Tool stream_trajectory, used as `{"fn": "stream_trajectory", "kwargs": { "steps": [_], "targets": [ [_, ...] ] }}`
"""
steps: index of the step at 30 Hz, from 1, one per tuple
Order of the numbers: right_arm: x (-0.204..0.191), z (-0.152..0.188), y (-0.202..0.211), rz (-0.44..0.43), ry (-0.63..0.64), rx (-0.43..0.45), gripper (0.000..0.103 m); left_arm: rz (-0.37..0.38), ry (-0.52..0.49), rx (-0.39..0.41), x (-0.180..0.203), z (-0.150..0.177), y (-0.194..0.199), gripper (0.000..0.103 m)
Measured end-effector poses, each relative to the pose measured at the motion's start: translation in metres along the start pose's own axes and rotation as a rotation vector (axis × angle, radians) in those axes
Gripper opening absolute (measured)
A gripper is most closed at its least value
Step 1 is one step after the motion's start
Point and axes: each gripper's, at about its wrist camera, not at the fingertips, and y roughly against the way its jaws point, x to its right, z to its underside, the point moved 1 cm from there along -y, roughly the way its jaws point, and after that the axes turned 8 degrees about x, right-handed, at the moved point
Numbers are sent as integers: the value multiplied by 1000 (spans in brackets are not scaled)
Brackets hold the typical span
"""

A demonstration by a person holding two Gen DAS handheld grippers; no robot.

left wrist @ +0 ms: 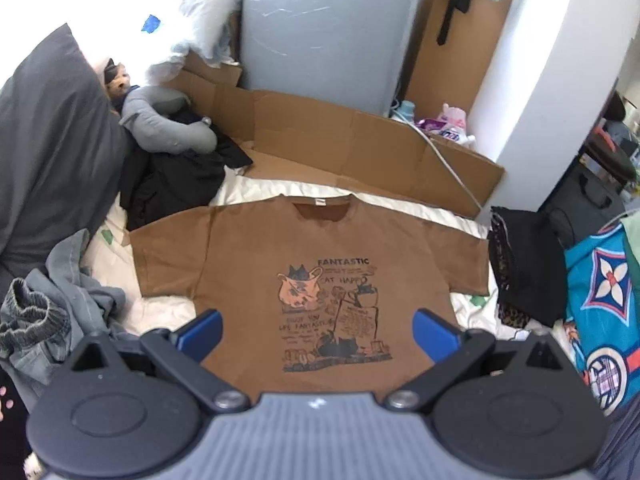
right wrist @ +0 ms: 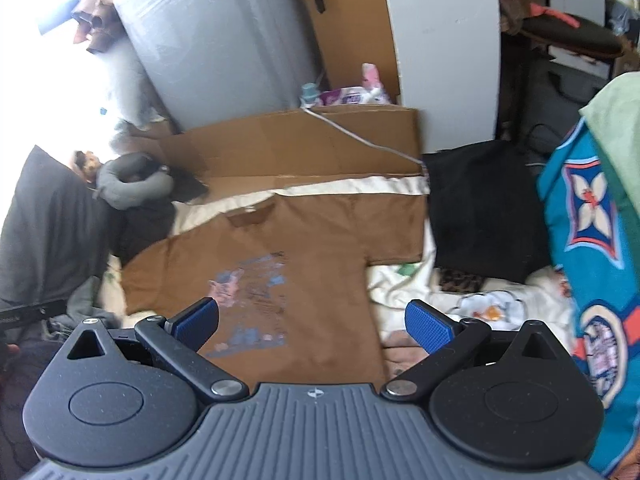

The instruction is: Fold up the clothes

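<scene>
Hovering over the flat brown graphic T-shirt (left wrist: 320, 248), we hold our left gripper (left wrist: 318, 330) and right gripper (right wrist: 312, 320) wide open, both empty.

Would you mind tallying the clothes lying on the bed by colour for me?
Brown: 1, the T-shirt spread flat.
Black: 2, a heap left of the T-shirt and a folded piece to its right.
Grey: 1, crumpled garment at the near left.
Total: 4. Both grippers, left and right, are open and hold nothing.
</scene>
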Motion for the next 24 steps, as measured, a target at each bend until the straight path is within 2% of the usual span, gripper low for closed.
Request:
{"fn": "stream_trajectory", "kwargs": {
  "steps": [8, 14, 17, 24],
  "targets": [
    [-25, -10, 19, 80, 57, 17, 102, 24, 23, 18, -2, 0, -1, 102],
    [-42, -26, 25, 59, 61, 58, 102, 76, 85, 35, -10, -1, 0, 102],
    [-40, -32, 21, 28, 34, 72, 102, 78, 49, 52, -8, -5, 0, 102],
    [-11, -43, -11, 72, 6, 51, 102, 79, -9, 54, -3, -37, -7, 102]
  ]
}}
